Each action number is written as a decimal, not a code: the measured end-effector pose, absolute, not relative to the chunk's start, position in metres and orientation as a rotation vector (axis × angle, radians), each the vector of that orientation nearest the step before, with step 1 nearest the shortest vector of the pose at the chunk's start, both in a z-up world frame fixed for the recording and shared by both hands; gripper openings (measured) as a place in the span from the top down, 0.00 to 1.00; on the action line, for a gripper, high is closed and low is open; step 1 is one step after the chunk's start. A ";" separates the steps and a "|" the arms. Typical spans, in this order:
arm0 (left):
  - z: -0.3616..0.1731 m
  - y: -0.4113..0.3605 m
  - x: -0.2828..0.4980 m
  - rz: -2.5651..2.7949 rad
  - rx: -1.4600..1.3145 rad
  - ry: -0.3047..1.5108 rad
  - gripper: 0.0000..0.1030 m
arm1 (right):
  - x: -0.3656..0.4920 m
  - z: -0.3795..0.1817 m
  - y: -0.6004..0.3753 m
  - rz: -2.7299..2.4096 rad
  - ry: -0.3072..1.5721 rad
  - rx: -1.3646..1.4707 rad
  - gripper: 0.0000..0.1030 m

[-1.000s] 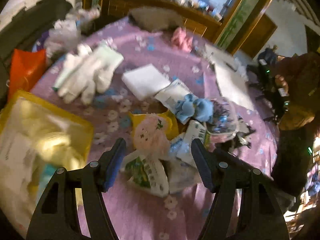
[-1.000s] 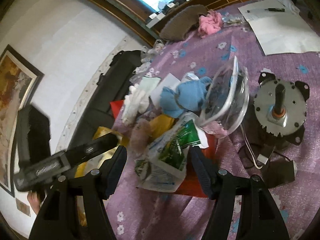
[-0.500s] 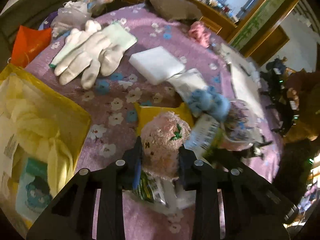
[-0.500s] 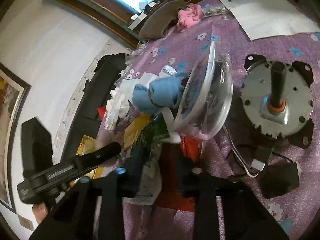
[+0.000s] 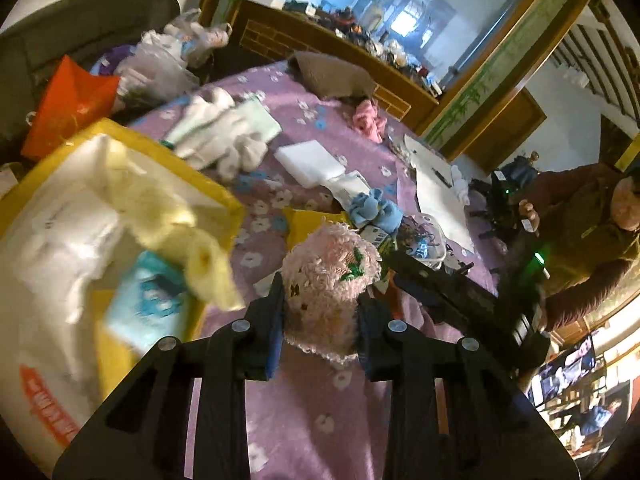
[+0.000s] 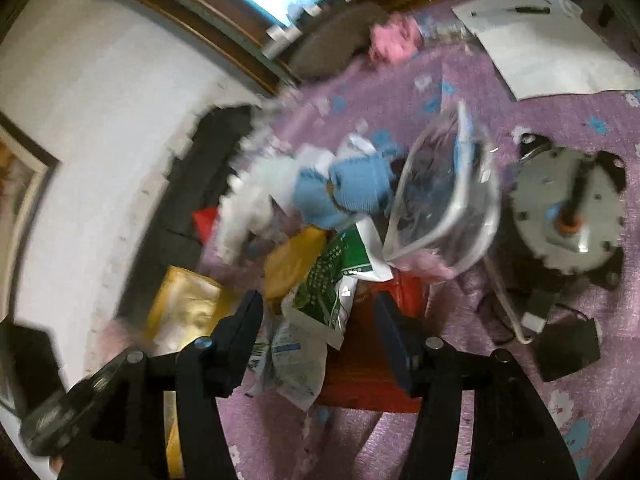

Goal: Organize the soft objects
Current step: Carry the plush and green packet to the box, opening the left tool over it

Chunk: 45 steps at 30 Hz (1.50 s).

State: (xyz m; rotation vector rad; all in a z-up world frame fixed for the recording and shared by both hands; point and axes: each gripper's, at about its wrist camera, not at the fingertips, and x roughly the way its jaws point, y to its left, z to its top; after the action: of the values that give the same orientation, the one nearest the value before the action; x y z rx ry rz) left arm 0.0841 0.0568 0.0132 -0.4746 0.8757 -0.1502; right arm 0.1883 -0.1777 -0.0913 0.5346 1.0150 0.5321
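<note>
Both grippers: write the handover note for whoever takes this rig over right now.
Left gripper: shut on the fuzzy pink embroidered sock, held above the purple floral tablecloth.
Right gripper: jaws opening, green-and-white plastic packet between them, not pressed.
Yellow-rimmed bag at the left already holds pale soft items.
Left on the cloth: light blue knitted socks, white gloves, white foam block, pink fabric bundle.
Likely next: drop the sock in the bag.
</note>
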 end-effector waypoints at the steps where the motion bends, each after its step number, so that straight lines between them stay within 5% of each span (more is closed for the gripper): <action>1: 0.014 0.060 0.080 -0.149 -0.475 0.869 0.72 | 0.193 -0.094 -0.173 0.512 1.046 0.541 0.44; 4: 0.018 0.073 0.066 -0.131 -0.492 0.846 0.72 | 0.202 -0.088 -0.159 0.426 1.038 0.505 0.44; 8: 0.018 0.080 0.056 -0.114 -0.500 0.843 0.72 | 0.200 -0.089 -0.144 0.295 1.015 0.362 0.64; 11: 0.018 0.080 0.052 -0.106 -0.500 0.843 0.72 | 0.192 -0.087 -0.144 0.277 0.982 0.305 0.67; 31: 0.022 0.108 0.030 0.092 -0.486 0.816 0.72 | 0.125 -0.057 -0.173 0.622 0.761 0.464 0.68; 45: -0.004 0.171 0.028 0.194 -0.449 0.839 0.71 | 0.088 -0.031 -0.040 0.968 0.801 0.133 0.67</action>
State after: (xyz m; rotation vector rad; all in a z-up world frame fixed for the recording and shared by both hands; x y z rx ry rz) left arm 0.0281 0.1714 -0.0045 -0.4487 0.8391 0.1942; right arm 0.0875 -0.0403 -0.0305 0.1333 0.8009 0.9682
